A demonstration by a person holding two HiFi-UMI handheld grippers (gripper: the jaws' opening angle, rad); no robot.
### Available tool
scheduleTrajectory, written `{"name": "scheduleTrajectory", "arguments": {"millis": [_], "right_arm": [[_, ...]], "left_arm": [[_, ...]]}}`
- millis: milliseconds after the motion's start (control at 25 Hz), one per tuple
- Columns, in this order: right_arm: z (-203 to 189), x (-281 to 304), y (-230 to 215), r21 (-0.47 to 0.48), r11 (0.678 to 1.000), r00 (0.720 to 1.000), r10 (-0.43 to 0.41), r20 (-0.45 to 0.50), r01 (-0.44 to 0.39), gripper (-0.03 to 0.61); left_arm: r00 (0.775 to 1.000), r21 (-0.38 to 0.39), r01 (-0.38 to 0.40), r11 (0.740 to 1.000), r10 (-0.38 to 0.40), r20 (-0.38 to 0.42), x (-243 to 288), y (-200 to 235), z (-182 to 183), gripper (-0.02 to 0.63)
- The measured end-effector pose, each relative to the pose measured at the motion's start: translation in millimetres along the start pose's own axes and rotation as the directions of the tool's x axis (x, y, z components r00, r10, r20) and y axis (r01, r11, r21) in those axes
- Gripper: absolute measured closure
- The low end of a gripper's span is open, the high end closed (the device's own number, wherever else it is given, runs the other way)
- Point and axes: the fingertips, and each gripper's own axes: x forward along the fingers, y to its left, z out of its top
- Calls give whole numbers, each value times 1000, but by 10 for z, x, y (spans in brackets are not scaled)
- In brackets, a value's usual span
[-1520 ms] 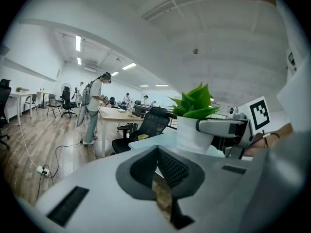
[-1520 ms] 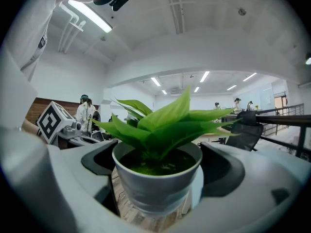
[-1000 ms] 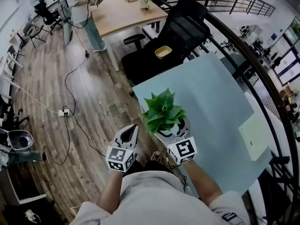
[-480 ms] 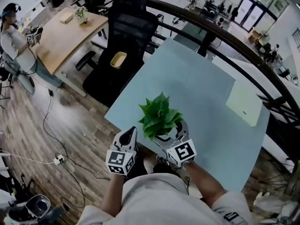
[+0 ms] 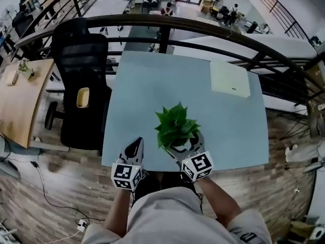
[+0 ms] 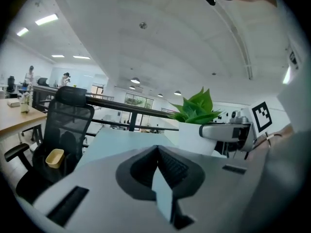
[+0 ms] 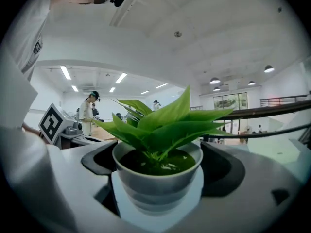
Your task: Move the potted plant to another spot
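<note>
while the table (image 5: 152,85) spanned the view | potted plant (image 5: 176,127) stood over its 6 o'clock edge; risk: tapered pot (image 7: 158,183) might slip from a one-handed grip if tilted, then drop; upright, long axis vertical, leaves up | right gripper (image 5: 187,145) clamped round the pot wall | left gripper (image 5: 136,145) at plant's 9 o'clock, jaws together, empty

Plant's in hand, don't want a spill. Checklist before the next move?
1. Grip: right gripper shut on the pot: ok.
2. Tilt: pot upright: ok.
3. Spare hand: left gripper shut, empty, apart from the pot: ok.
4. Room: bare table ahead for a new spot, only a pale pad at the far right corner: ok.
5. Gap under the pot: cannot tell.
</note>
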Motion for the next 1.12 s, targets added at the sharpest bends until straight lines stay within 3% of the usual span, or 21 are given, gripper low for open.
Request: {"name": "scheduleTrajectory", "arguments": {"millis": [160, 320, 1120], "right_arm": [[-85, -109, -218, 38, 992, 993, -118, -18, 119, 51], [-176, -117, -452, 53, 985, 986, -163, -27, 164, 51], [-611, 400, -1972, 165, 968, 981, -180, -77, 190, 49]], "left_arm": [[991, 11, 123, 992, -122, -45, 244, -189, -34, 601], [981, 33, 184, 982, -181, -76, 541, -322, -31, 601], [958, 28, 166, 986, -154, -242, 1954, -448, -234, 601]]}}
